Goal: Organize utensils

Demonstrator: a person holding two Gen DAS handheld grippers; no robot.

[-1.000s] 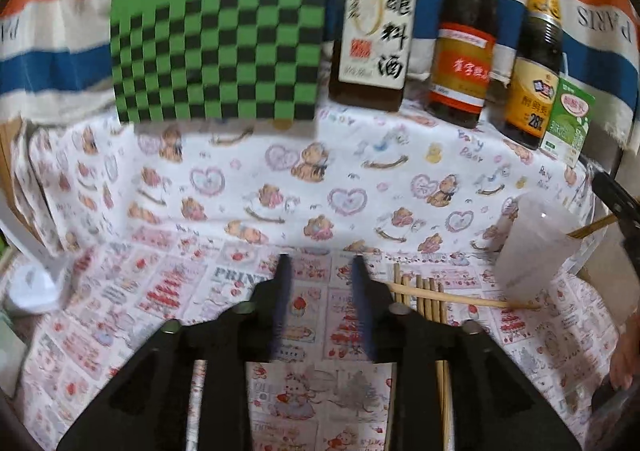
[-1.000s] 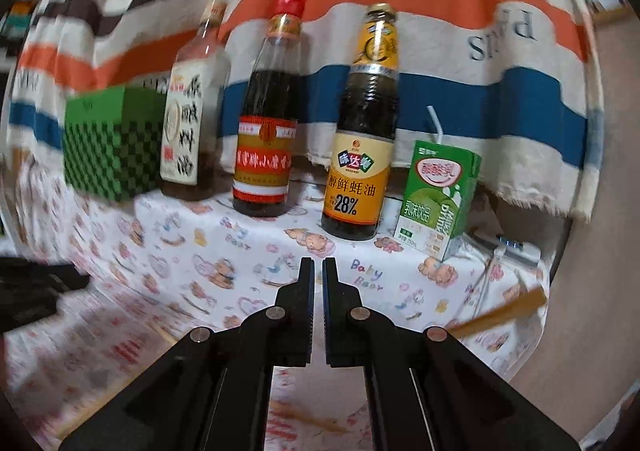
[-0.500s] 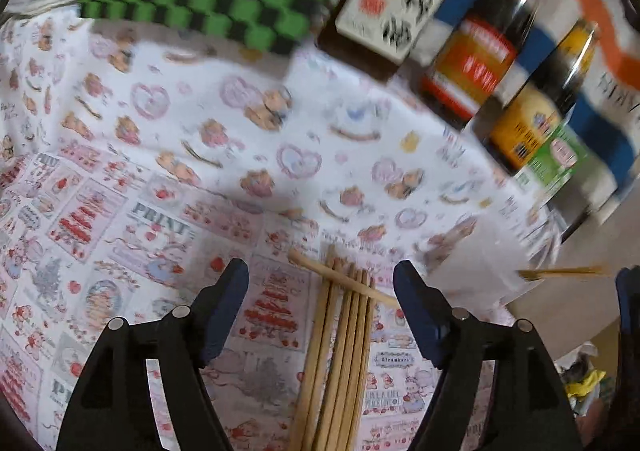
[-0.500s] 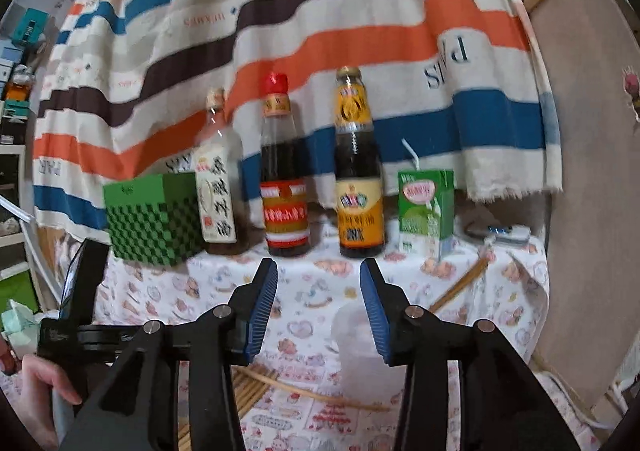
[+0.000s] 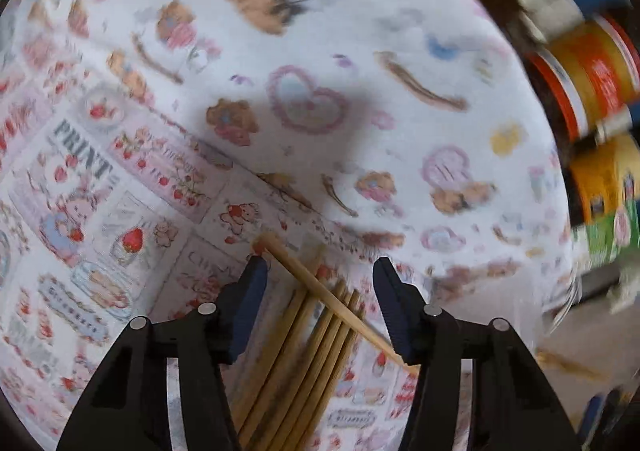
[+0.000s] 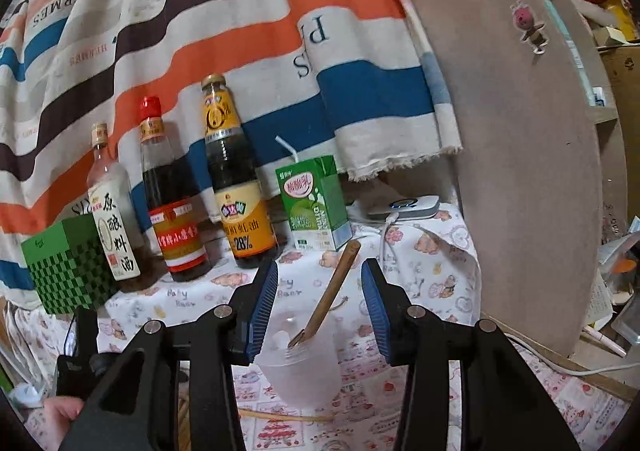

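With one chopstick (image 6: 330, 293) already leaning in the plastic cup (image 6: 298, 367), step in hand: fetching the next. Left hand-held gripper (image 5: 318, 287), jaws wide apart and empty, sits low over the chopstick pile (image 5: 304, 335) on the tabletop (image 5: 360, 51). Right hand-held gripper (image 6: 318, 303) gapes empty near the cup. Next, by my reading: straddle the crosswise top stick, close

Matt wooden chopsticks (image 5: 308, 335), frosted plastic cup (image 6: 298, 367)
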